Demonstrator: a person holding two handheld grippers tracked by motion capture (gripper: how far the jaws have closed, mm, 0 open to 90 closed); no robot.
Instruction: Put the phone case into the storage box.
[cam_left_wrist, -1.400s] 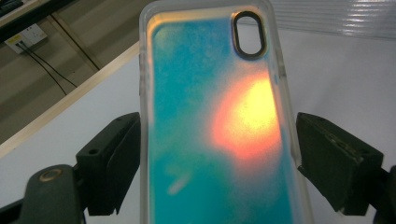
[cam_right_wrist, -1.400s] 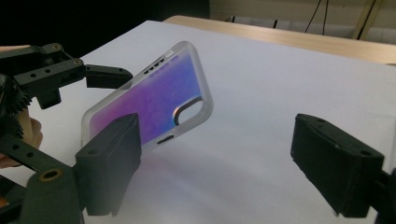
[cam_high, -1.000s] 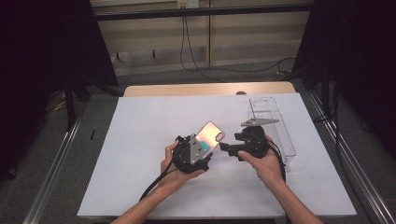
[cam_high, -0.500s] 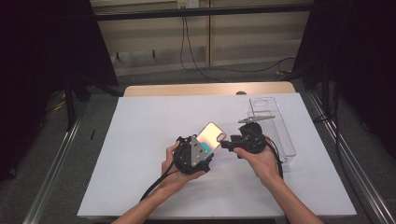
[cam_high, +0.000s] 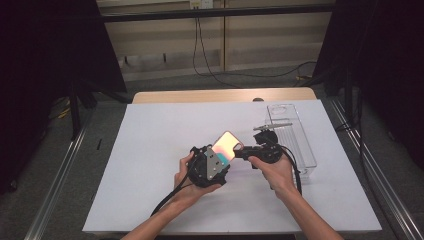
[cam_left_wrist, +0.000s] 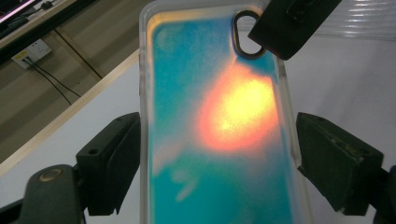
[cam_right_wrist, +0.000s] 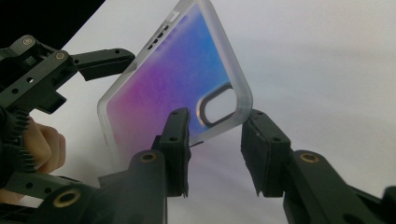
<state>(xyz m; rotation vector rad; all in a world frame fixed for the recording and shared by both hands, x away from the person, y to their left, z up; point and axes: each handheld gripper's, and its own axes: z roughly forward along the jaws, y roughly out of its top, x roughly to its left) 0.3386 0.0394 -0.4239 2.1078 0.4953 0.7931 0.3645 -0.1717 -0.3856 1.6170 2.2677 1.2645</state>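
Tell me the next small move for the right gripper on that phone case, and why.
Probably finish closing the right gripper on the camera-cutout corner of the phone case. Its jaws have just been closing and straddle that corner, but a gap shows at one pad. The left gripper holds the case by its long edges above the white table.

A lab-style recording bay, not a home; a white sheet (cam_high: 150, 165) covers a wooden table (cam_high: 200, 96) set between metal floor rails (cam_high: 55, 180); black curtains (cam_high: 45, 60) close both sides; loose cables (cam_high: 210, 60) run from a wall socket (cam_high: 202, 4) across bare grey floor (cam_high: 165, 82)
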